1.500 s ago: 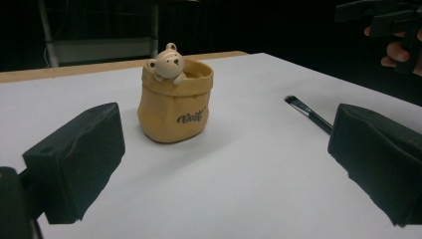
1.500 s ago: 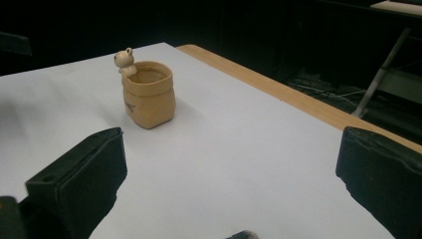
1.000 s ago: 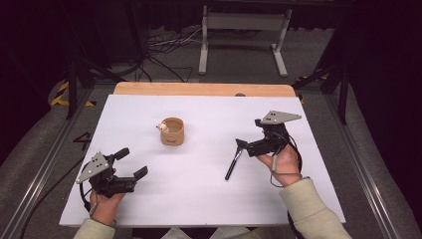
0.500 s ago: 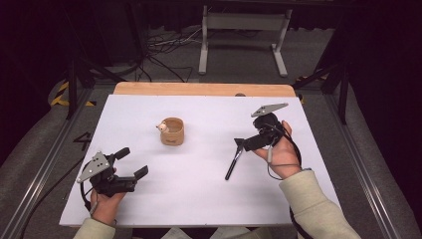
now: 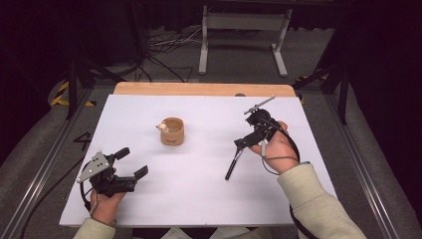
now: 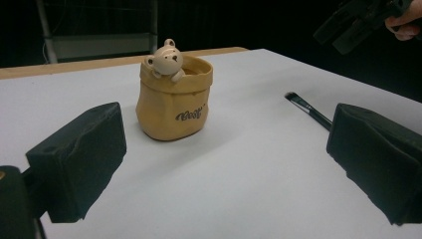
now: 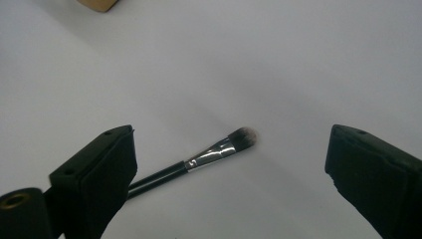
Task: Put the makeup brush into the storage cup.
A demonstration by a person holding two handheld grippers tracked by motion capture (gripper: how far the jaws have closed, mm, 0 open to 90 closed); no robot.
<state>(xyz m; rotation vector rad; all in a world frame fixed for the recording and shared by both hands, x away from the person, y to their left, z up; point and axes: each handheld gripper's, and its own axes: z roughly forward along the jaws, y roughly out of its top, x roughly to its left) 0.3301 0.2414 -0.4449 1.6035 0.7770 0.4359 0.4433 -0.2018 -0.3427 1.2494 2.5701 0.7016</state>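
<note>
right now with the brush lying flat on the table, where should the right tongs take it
Probably on the slim black handle just behind the silver ferrule, coming straight down from above. The makeup brush lies flat on the white table, so only its two long sides are free. Set the open right tongs across the handle and avoid the soft bristle tip, which would splay.

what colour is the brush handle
Black, with a silver ferrule; the brush shows best in the right gripper view.
</note>
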